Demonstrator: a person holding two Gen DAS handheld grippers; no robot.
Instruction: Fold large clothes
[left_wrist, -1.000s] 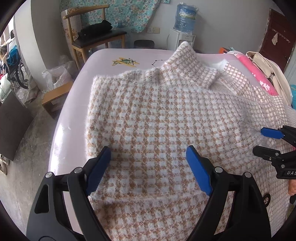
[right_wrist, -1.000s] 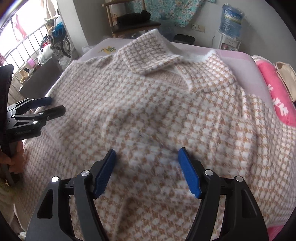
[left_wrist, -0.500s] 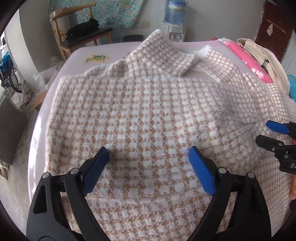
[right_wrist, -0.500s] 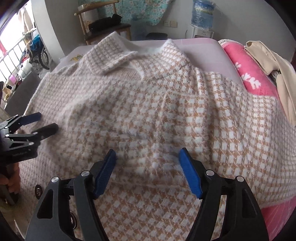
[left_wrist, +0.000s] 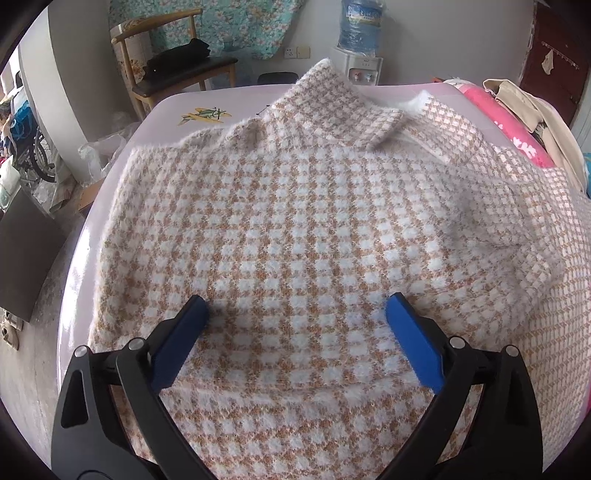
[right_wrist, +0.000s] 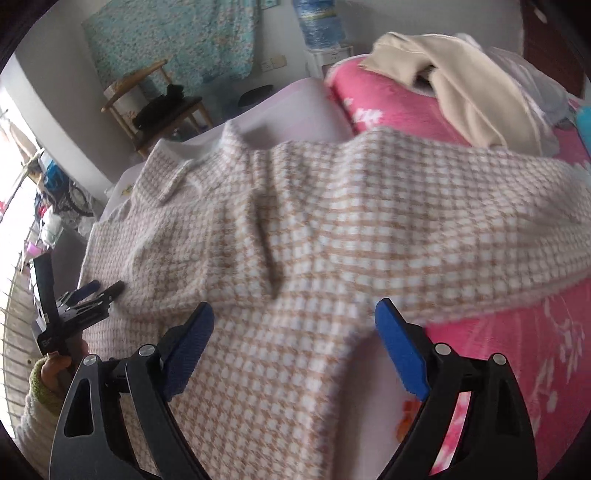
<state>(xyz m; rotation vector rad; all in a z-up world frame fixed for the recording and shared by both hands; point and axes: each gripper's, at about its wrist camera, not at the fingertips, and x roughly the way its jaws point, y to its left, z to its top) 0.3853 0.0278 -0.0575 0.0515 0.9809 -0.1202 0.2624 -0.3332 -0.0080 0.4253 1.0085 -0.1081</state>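
- I see the sweater (left_wrist: 295, 221) spread flat across the pale pink sheet (left_wrist: 207, 107), collar (left_wrist: 332, 99) at the far end, one sleeve folded over the body.
- My left gripper (left_wrist: 295, 306) hangs over the lower body of the sweater; its jaws are opening, nothing pinched, only the cloth lying below them.
- My right gripper (right_wrist: 293, 314) is over the sleeve side; its jaws are opening too, released, with the knit beneath them and not clamped.
- In the right wrist view a hand (right_wrist: 55, 369) in a green cuff holds the left gripper at the sweater's edge.
- A beige coat (right_wrist: 461, 85) lies on the pink quilt (right_wrist: 517, 350), beside the sweater.
- Behind the bed: a wooden chair (left_wrist: 166, 70) with dark clothes on its seat, a water dispenser (left_wrist: 360, 40) bearing a blue bottle, floral cloth (left_wrist: 251, 22) on the wall.
- The right wrist view is blurred.
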